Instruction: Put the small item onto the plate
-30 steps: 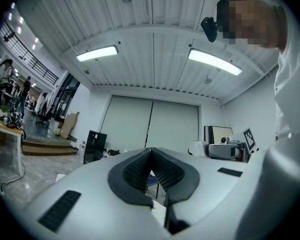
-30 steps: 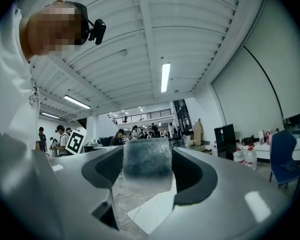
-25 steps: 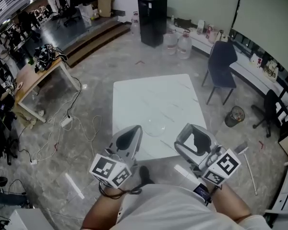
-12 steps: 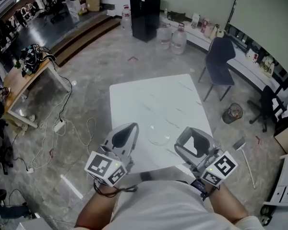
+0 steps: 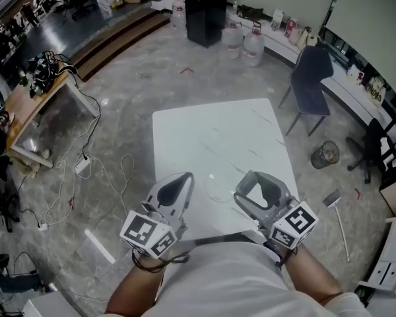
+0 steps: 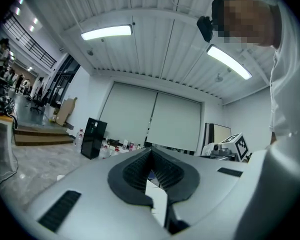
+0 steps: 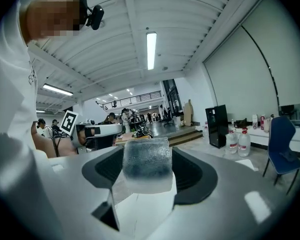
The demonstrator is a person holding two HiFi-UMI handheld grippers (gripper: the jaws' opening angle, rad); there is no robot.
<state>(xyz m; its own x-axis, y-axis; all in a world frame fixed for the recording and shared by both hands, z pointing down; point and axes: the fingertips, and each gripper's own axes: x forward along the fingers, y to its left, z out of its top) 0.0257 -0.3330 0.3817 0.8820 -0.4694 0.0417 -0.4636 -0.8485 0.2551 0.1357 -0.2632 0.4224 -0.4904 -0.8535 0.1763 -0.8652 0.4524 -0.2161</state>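
A clear glass plate (image 5: pixel 218 189) lies near the front edge of the white table (image 5: pixel 211 127), hard to make out against the top. My right gripper (image 5: pixel 247 179) is just right of the plate, shut on a small translucent cloudy block (image 7: pixel 146 165) that fills the gap between its dark pads in the right gripper view. My left gripper (image 5: pixel 183 177) hovers at the table's front left, left of the plate, jaws shut with nothing between them (image 6: pixel 150 160). Both grippers point up and away from me. The block itself does not show in the head view.
A dark blue chair (image 5: pixel 309 78) stands off the table's far right corner, with a wire bin (image 5: pixel 323 156) nearer. A black cabinet (image 5: pixel 204 8) and water jugs (image 5: pixel 251 45) stand at the back. Cables (image 5: pixel 99 170) trail on the floor left, beside a wooden desk (image 5: pixel 26 104).
The head camera has shifted, so the table sits a little differently in view. My right gripper has edged left toward the plate. The left gripper has hardly moved.
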